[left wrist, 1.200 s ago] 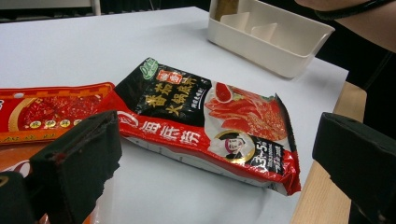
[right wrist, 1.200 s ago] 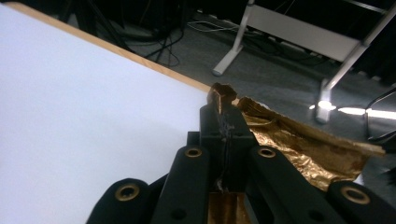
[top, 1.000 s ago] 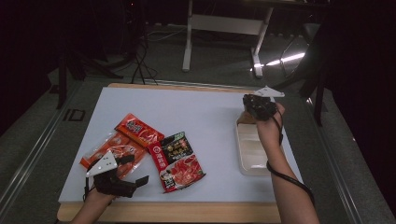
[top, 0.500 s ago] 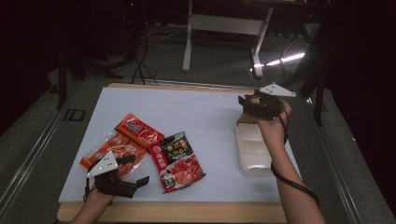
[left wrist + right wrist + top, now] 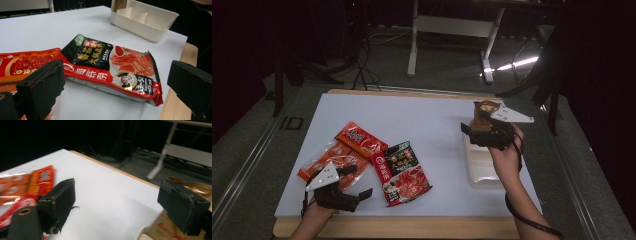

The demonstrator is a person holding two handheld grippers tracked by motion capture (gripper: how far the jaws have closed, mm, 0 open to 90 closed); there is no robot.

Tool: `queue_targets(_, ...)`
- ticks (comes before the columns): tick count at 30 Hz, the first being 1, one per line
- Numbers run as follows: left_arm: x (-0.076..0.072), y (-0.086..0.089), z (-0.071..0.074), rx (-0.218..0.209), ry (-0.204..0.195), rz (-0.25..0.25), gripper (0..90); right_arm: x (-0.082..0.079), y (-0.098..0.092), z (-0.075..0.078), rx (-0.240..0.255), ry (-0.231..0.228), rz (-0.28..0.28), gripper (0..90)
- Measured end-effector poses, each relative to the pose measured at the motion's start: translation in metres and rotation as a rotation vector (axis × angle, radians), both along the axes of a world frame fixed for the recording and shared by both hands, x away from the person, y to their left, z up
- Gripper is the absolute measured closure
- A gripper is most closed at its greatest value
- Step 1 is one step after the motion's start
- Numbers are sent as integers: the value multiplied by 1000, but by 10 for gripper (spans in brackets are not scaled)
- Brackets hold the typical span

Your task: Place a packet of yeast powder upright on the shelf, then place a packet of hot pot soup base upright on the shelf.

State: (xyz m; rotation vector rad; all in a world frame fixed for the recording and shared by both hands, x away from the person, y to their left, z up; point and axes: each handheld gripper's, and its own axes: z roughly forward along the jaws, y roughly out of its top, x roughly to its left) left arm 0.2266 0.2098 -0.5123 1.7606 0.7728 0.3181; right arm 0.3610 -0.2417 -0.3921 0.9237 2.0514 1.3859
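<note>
A brown and gold packet (image 5: 482, 114) stands upright in the far end of the white tray (image 5: 484, 175). My right gripper (image 5: 486, 131) is just on the near side of it. Its jaws have just been opening and now stand open with nothing between them. In the right gripper view the packet (image 5: 197, 187) shows behind the right jaw of my right gripper (image 5: 120, 202). My left gripper (image 5: 357, 181) rests open at the table's near left, facing the black and red packet (image 5: 402, 171). In the left gripper view that packet (image 5: 117, 62) lies between the spread jaws, untouched.
A red packet (image 5: 360, 140) and an orange packet (image 5: 319, 161) lie overlapped at the left, beside the black and red one. The white mat (image 5: 422, 120) covers the wooden table. The tray (image 5: 150, 22) has dividers. A metal stand (image 5: 452, 30) is on the floor beyond.
My right gripper's jaws have opened off the brown packet, and the gripper has drawn back toward the person and risen a little. The packet stays standing in the tray. The left gripper has kept still.
</note>
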Motion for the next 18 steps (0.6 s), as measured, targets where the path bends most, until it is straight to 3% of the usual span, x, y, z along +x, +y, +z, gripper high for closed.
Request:
queue_targets(3, 0, 1, 0, -7, 9, 6, 19, -9, 0, -2, 8, -2, 20, 151)
queue_targets(4, 2, 1, -1, -10, 51, 12, 21, -20, 0, -4, 11, 1, 51, 162)
queue_targets(8, 2, -1, 0, 22, 66, 7, 21, -33, 0, -8, -21, 1, 76, 143)
queue_targets(11, 2, -3, 3, 22, 71, 8, 21, -48, 0, -10, -50, -7, 94, 143)
queue_targets(17, 3, -3, 8, 11, 89, 15, 21, -71, -4, -13, -40, -3, 113, 141)
queue_targets(18, 3, -4, 8, 21, 90, 34, 22, -75, -4, -13, -33, 4, 116, 141)
